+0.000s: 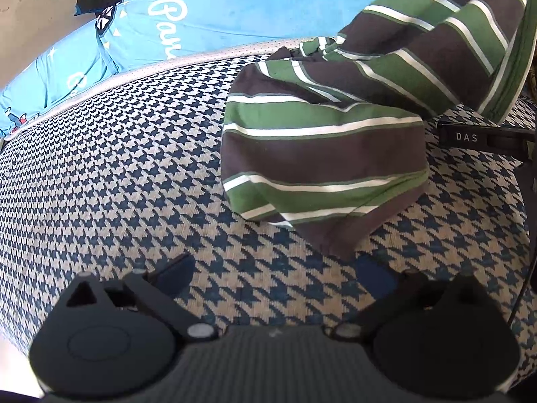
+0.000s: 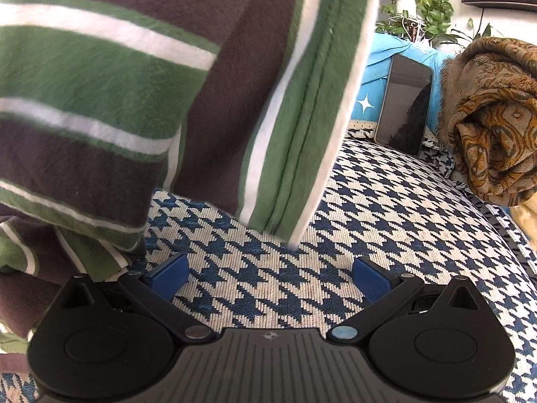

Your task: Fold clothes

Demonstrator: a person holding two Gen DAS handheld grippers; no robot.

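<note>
A green, brown and white striped garment point(image 1: 322, 147) lies partly on the blue-and-cream houndstooth cover point(image 1: 117, 168). Its far part rises toward the upper right. In the right wrist view the same garment point(image 2: 134, 84) hangs close in front of the camera, its hem slightly blurred, and whatever holds it up is out of view. My left gripper point(image 1: 275, 277) is open just short of the garment's near corner, with only the cover between its fingers. My right gripper point(image 2: 270, 275) is open low over the cover, the hem hanging just beyond its blue pads point(image 2: 167, 273).
A black bar marked DAS point(image 1: 470, 137) pokes in under the garment at the right edge. A phone point(image 2: 404, 104) leans against blue fabric, beside a brown-gold patterned shawl point(image 2: 493, 117). Blue bedding with white lettering point(image 1: 201, 16) runs behind the cover. A potted plant point(image 2: 419, 3) stands behind.
</note>
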